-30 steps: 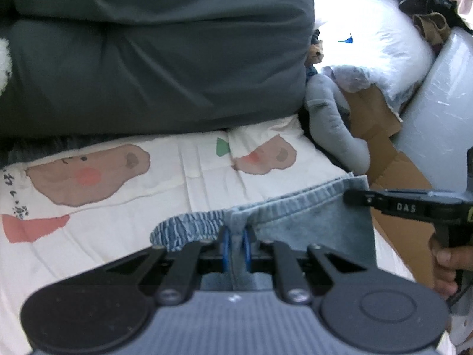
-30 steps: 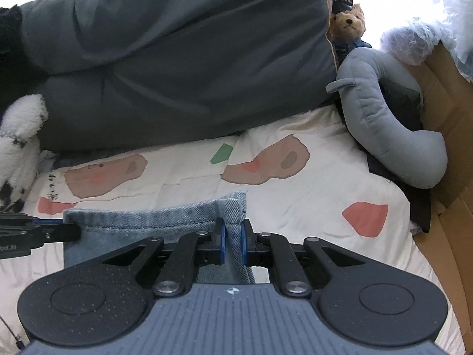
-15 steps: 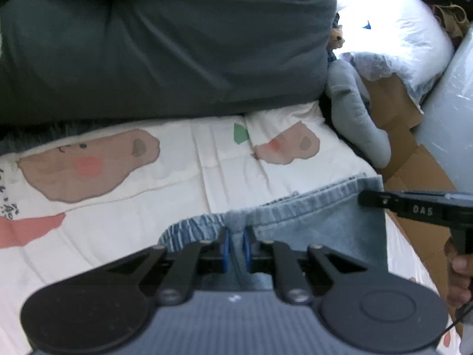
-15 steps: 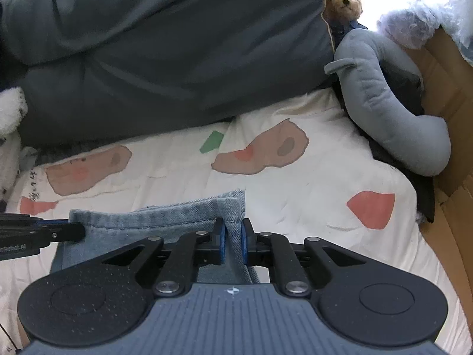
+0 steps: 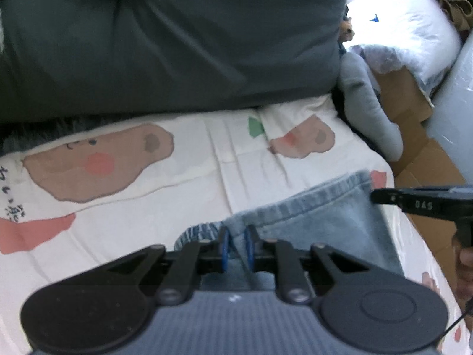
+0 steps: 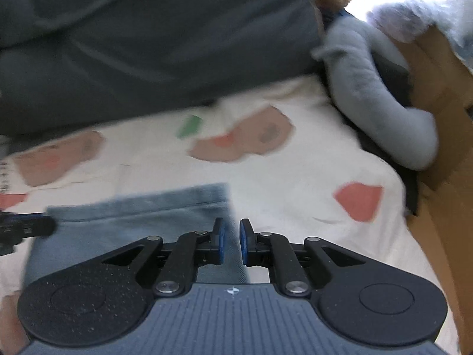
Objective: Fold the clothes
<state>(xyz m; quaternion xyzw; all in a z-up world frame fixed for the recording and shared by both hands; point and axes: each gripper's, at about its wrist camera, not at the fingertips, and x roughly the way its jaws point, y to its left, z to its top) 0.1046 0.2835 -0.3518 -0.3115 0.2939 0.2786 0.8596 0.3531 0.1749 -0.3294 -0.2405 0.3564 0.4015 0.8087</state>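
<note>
Left gripper [image 5: 235, 236] pinches the hem of the folded jeans [image 5: 325, 216]; right gripper [image 6: 230, 241] stands slightly parted, holding nothing, jeans just left of it on the patterned bedsheet [image 6: 295, 177] ahead.

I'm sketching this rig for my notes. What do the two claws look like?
Both match: the left claw and right claw have black linkage arms with silver pivot screws, blue finger pads, round black discs and a ribbed grey body. The right one's side reads "DAS" in white.

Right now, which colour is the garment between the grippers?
Light blue denim garment, clearest in the left wrist view.
</note>
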